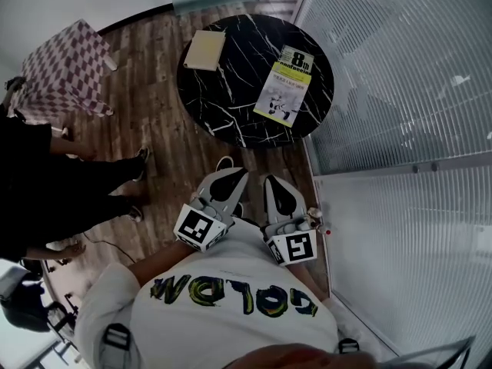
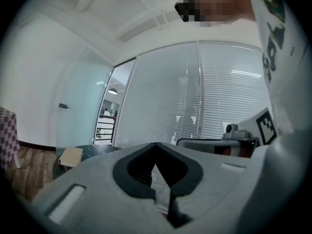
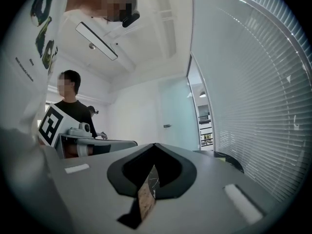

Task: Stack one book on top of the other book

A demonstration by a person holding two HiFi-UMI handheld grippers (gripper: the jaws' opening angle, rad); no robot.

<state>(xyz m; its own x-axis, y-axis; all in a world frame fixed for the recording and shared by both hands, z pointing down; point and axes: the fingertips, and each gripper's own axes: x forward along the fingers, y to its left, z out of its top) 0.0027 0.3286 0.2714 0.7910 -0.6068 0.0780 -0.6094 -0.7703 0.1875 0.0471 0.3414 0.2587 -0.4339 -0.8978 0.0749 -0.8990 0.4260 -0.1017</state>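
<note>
You are holding the left claw (image 1: 229, 177) with its jaws pressed together and nothing between them. The right claw (image 1: 278, 184) is sitting just beside it, also closed and empty. Both are pointing level and staying near your chest, well apart from the round black counter (image 1: 231, 98) in front of you. The two books are lying flat on that counter and are not touching each other: the plain tan book (image 1: 204, 50) is resting at the far left rim, and the larger printed book (image 1: 284, 85) is resting toward the right side. To my judgement, the stacking is not yet beginning, and you are only standing ready before the approach. The next move is calling for you to come closer to the counter, open one claw wide, and bring it down to the tan book, which is looking smaller and thicker and so easier to take by its edge. The printed book is looking thin, so it is probably serving better as the base.
</note>
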